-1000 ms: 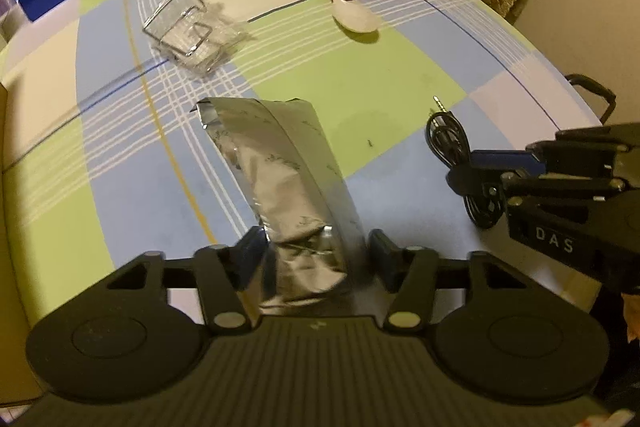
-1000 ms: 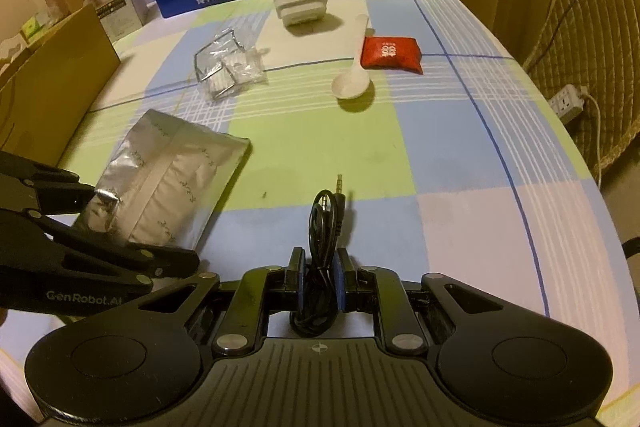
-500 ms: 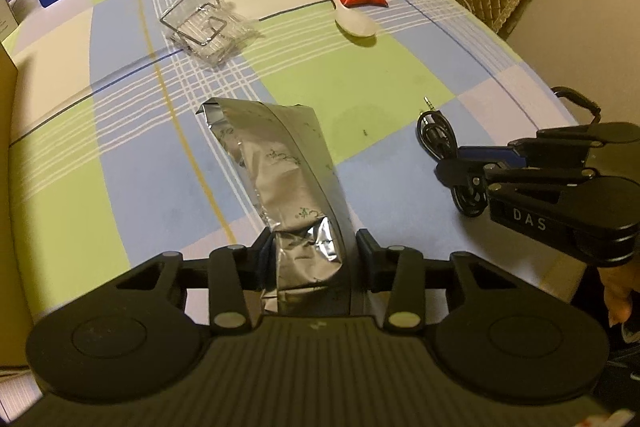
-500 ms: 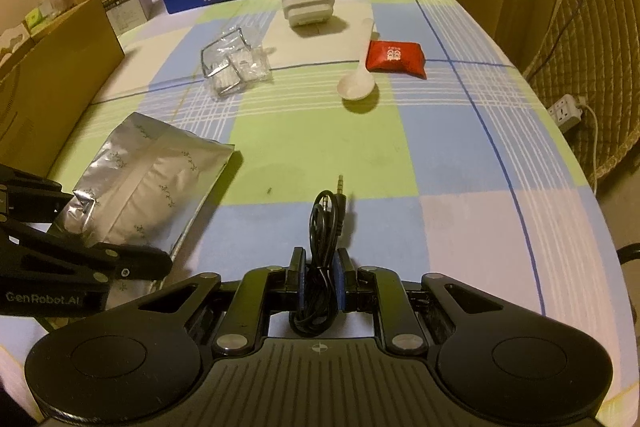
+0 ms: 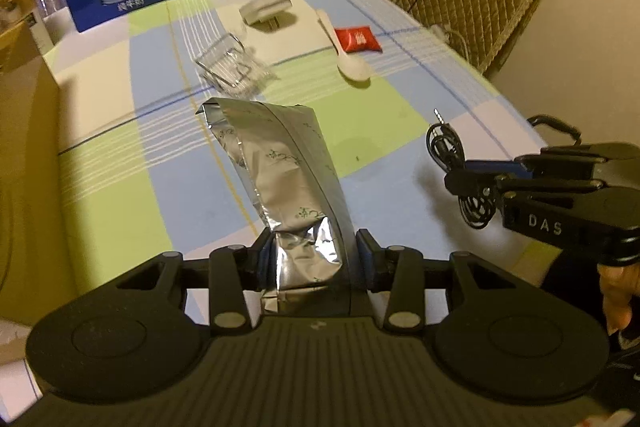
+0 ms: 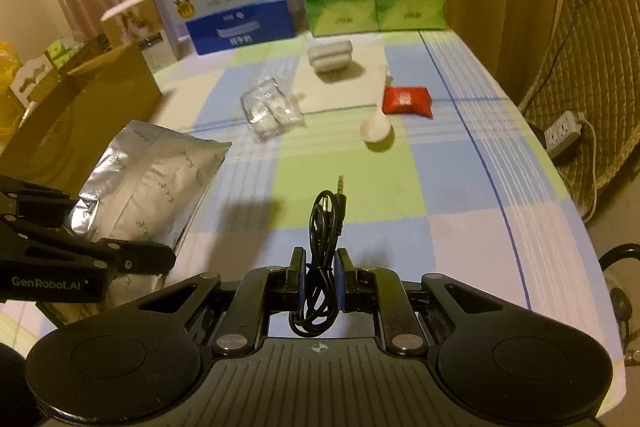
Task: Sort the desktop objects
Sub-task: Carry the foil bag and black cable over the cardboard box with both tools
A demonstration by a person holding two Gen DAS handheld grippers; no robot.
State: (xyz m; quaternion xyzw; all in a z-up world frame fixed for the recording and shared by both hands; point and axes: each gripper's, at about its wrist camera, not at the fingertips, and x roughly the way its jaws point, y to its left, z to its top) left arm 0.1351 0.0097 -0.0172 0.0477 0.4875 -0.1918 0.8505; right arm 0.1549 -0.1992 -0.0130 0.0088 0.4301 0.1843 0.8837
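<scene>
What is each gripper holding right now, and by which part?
Left gripper is shut on the silver foil bag, pinching its crumpled bottom end. Right gripper is shut on the coiled black audio cable, clamped across the middle of the bundle.

Crinkled shiny foil pouch

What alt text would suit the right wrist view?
The right gripper grips a coiled black audio cable above a checked tablecloth. At left, the left gripper holds a crinkled silver foil pouch.
</scene>
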